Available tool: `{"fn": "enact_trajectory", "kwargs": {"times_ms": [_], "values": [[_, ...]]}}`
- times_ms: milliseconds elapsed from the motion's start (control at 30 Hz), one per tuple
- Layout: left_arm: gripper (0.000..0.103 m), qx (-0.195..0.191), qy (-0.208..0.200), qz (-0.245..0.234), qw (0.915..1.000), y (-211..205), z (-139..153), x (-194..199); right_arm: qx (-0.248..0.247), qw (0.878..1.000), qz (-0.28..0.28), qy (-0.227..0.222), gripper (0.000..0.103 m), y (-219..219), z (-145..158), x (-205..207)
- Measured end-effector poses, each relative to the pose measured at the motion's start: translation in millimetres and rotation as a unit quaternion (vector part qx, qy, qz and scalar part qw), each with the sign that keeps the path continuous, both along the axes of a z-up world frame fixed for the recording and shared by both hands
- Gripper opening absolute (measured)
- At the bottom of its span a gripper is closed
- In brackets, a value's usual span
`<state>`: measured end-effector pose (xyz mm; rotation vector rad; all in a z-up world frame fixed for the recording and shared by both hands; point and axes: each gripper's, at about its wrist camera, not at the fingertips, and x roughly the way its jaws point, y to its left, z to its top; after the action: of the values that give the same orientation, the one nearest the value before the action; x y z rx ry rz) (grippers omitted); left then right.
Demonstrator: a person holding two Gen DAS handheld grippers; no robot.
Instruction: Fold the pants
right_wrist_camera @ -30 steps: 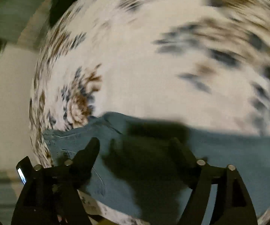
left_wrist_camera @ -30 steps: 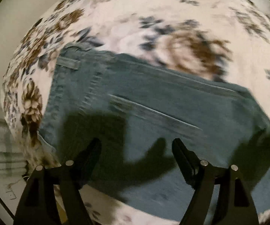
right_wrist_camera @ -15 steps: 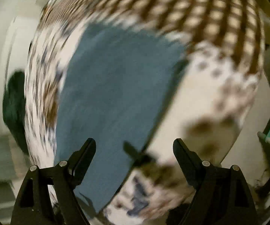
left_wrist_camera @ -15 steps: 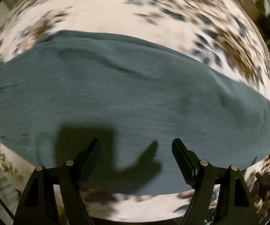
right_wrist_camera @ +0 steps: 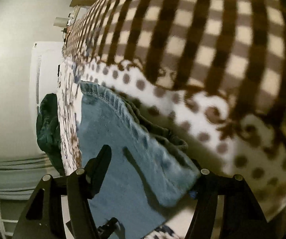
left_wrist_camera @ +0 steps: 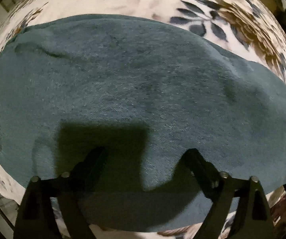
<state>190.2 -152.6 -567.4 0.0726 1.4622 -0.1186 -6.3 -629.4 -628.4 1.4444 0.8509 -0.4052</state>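
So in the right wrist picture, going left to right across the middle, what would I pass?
Pale wall → dark green cloth → floral bedspread → blue jeans → dotted blanket → brown checked blanket.

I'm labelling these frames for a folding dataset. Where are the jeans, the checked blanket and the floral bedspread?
jeans point(left_wrist_camera: 143, 83): left wrist view, middle of the denim.
checked blanket point(right_wrist_camera: 212, 29): right wrist view, brown-and-cream squares.
floral bedspread point(left_wrist_camera: 212, 20): left wrist view, leaf print above the denim.
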Motion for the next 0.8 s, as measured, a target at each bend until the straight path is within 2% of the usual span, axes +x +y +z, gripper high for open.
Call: {"fn": "enact_trajectory", "kwargs": {"times_ms": [33, 100, 167, 233, 333, 400, 433, 533, 667, 800], "values": [[0.100, -0.002, -0.004, 0.004, 1.0000, -0.4, -1.5, -0.4, -0.001, 1.000, 0.003, -0.003, 0.067, -0.5, -1.3, 3.9], [0.103, -0.004, -0.005, 0.011, 0.9999, 2.6, -3.1, -0.3, -0.006, 1.000, 0.012, -0.001, 0.060, 6.4, 0.0, 14.1], [0.103, 0.001, -0.006, 0.010, 0.9999, -0.6, -2.1, 1.5, -0.013, 1.000, 0.021, 0.014, 0.024, 6.7, -0.7, 17.9], [0.103, 0.006, 0.007, 0.008, 0.9999, -5.7, -0.3, 4.7, -0.032, 0.999, 0.027, 0.029, 0.015, 15.5, 7.9, 30.0], [0.103, 0.011, 0.027, 0.007, 0.9996, -10.7, 2.8, 21.7, -0.061, 0.997, 0.029, 0.040, 0.012, 23.5, 30.2, 37.2], [0.103, 0.013, 0.012, 0.006, 0.9998, -11.6, 15.5, 28.1, -0.083, 0.995, 0.032, 0.037, 0.011, 32.7, 53.8, 41.2], [0.103, 0.010, 0.006, 0.005, 0.9999, -10.8, 22.9, 44.0, -0.091, 0.995, 0.035, 0.034, 0.011, 35.3, 65.8, 42.5], [0.103, -0.003, -0.014, 0.012, 0.9998, -4.9, 45.5, 47.4, -0.127, 0.990, 0.055, 0.018, 0.011, 53.9, 107.1, 48.9], [0.103, -0.019, -0.033, 0.029, 0.9988, 12.4, 76.5, 52.2, -0.174, 0.979, 0.104, -0.006, 0.010, 91.2, 156.1, 73.2], [0.103, -0.032, -0.043, 0.055, 0.9970, 44.6, 100.0, 62.8, -0.205, 0.966, 0.158, -0.020, 0.010, 140.4, 187.6, 108.1]]}}
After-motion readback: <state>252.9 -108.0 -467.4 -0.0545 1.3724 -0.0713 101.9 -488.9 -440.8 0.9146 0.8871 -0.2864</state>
